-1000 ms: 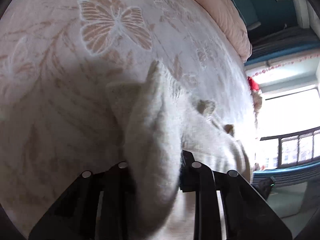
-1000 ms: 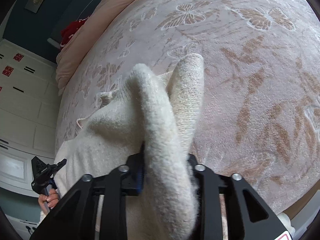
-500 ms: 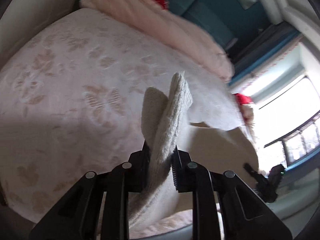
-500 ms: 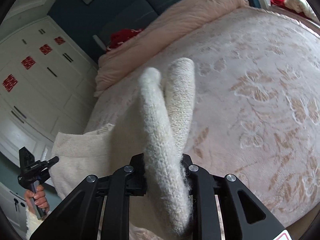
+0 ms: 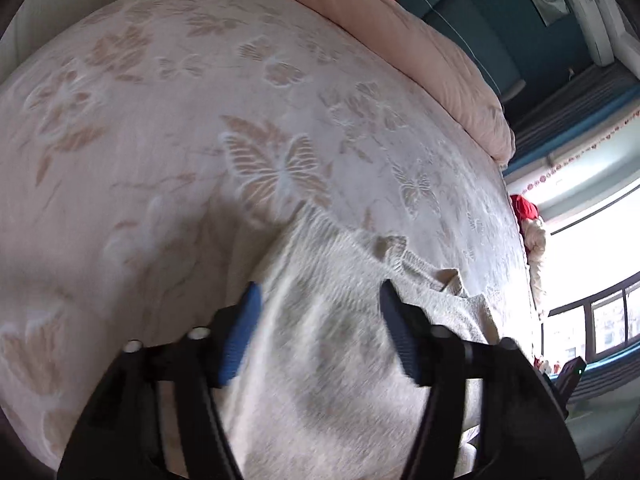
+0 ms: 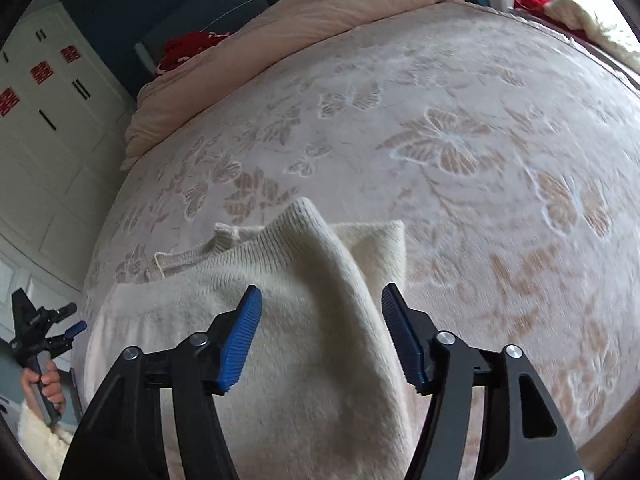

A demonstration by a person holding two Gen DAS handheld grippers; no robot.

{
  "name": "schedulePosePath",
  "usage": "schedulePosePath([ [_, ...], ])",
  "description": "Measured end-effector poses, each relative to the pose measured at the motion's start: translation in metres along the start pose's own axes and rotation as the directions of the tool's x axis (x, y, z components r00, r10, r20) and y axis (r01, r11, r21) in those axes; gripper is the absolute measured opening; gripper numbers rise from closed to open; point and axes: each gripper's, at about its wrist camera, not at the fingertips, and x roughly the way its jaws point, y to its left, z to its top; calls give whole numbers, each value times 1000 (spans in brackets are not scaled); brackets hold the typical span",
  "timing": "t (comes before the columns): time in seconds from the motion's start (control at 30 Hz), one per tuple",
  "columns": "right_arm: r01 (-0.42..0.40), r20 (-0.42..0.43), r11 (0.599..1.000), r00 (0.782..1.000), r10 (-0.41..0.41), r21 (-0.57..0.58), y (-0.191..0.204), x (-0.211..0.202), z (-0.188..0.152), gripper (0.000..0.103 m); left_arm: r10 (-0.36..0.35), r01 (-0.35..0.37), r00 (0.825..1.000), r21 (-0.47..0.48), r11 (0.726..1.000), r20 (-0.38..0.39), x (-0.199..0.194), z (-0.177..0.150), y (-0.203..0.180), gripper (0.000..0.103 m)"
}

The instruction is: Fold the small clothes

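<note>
A cream knitted sweater (image 5: 332,340) lies on the bed's pink butterfly-patterned cover (image 5: 160,120). It also shows in the right wrist view (image 6: 304,320), with its collar at the far left and a fold ridge pointing away from me. My left gripper (image 5: 318,300) is open, its blue pads on either side of the sweater, holding nothing. My right gripper (image 6: 320,304) is open too, astride the ridge of the sweater. The left gripper also shows small at the left edge of the right wrist view (image 6: 40,328), held in a hand.
A pale pink duvet (image 6: 320,28) is bunched along the head of the bed. Red items (image 6: 188,46) lie by the blue headboard. White wardrobes (image 6: 44,120) stand at the left. A bright window (image 5: 592,280) is at the right.
Both grippers held pinched folds of the sweater lifted above the bed. They have since lowered it onto the cover and opened, and the sweater now lies released.
</note>
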Motion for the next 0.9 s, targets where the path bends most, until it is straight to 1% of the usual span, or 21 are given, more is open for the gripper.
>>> schedulePosePath([
  [0.03, 29, -20, 999, 999, -29, -19, 4, 16, 8, 70, 10, -9, 1000, 10, 1000, -24, 14, 3, -5, 71],
  [0.1, 63, -58, 997, 996, -65, -36, 8, 42, 12, 71, 75, -72, 995, 36, 997, -64, 36, 10, -11, 71],
  [0.17, 75, -99, 997, 992, -78, -37, 4, 67, 9, 70, 127, -122, 988, 57, 991, -91, 60, 13, -11, 66],
  [0.2, 69, -123, 997, 990, -73, -37, 4, 77, 7, 54, 139, -133, 985, 66, 989, -103, 69, 14, -12, 47],
  [0.23, 57, -147, 998, 987, -62, -41, 5, 82, 4, 19, 158, -151, 981, 72, 986, -112, 74, 14, -10, 25],
  [0.27, 40, -142, 998, 989, -45, -41, 7, 79, 3, 15, 169, -162, 980, 75, 984, -101, 74, 16, -11, 18],
  [0.3, 24, -116, 999, 993, -29, -47, 12, 71, 5, 10, 139, -133, 987, 73, 988, -83, 70, 16, -12, 4],
  [0.33, -1, -76, 999, 997, -3, -53, 16, 58, 9, 9, 102, -98, 994, 72, 993, -50, 61, 19, -17, 4],
  [0.4, -36, -3, 998, 999, 36, -45, 21, 35, 18, 8, 86, -86, 996, 109, 990, 6, 45, 27, -29, 4],
  [0.47, -45, 44, 999, 998, 46, -21, 20, 27, 29, 8, 74, -79, 996, 125, 989, 42, 38, 36, -39, 4],
  [0.5, -27, 44, 1000, 999, 27, -9, 15, 31, 32, 8, 73, -79, 996, 121, 990, 47, 40, 42, -43, 4],
  [0.53, 25, 15, 1000, 1000, -25, -4, 9, 47, 32, 9, 87, -92, 995, 120, 988, 44, 46, 46, -44, 5],
  [0.6, 120, -76, 993, 990, -120, 2, -3, 81, 25, 11, 179, -178, 984, 144, 974, 1, 72, 47, -41, 5],
  [0.63, 131, -110, 991, 986, -127, 27, -10, 91, 19, 12, 228, -221, 973, 147, 964, -31, 87, 46, -36, 6],
  [0.67, 118, -87, 992, 990, -113, 51, -13, 84, 17, 12, 273, -263, 960, 142, 954, -59, 99, 42, -27, 6],
  [0.7, 107, -42, 992, 994, -104, 70, -11, 69, 16, 16, 269, -262, 962, 126, 957, -43, 96, 40, -24, 8],
  [0.73, 109, 4, 992, 994, -109, 66, -6, 50, 15, 22, 225, -223, 974, 93, 970, -4, 84, 37, -23, 9],
  [0.77, 103, 44, 993, 993, -105, 51, 2, 31, 12, 23, 183, -184, 983, 71, 980, 20, 71, 35, -25, 9],
  [0.8, 84, 71, 996, 994, -86, 28, 8, 16, 7, 23, 159, -162, 986, 65, 985, 41, 56, 30, -29, 9],
  [0.83, 68, 89, 998, 994, -68, -3, 17, 1, 0, 23, 160, -166, 984, 82, 983, 72, 39, 24, -35, 9],
  [0.9, 45, 80, 996, 996, -39, -75, 35, -18, -24, 23, 171, -190, 977, 146, 971, 128, 8, 4, -52, 9],
])
